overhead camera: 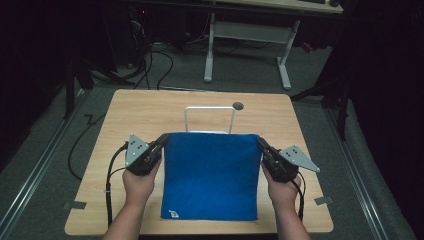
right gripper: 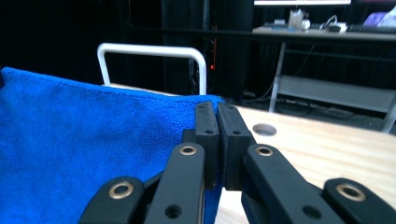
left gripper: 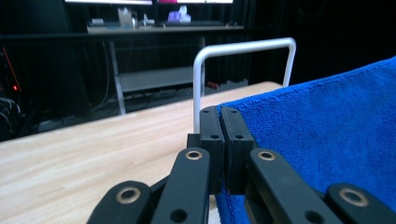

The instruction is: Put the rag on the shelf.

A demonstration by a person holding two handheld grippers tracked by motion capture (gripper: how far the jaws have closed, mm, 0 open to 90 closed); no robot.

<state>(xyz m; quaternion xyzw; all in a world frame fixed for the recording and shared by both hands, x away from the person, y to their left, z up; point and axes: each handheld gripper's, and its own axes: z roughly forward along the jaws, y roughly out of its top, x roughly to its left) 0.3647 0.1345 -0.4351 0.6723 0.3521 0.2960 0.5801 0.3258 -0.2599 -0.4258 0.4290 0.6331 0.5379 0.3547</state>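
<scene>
I have the left gripper (overhead camera: 164,141) and the right gripper (overhead camera: 261,145) each pinched tight on a far corner of the blue towel (overhead camera: 210,175), which spans the middle of the high view between them. Just behind the towel's top edge stands a white wire rack (overhead camera: 210,111), its lower part hidden by the cloth, on the wooden table (overhead camera: 145,107). The dark room beyond the table is hard to make out.

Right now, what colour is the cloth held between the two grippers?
The cloth is plain bright blue, with a small white label at one near corner. The high view shows it best.
</scene>
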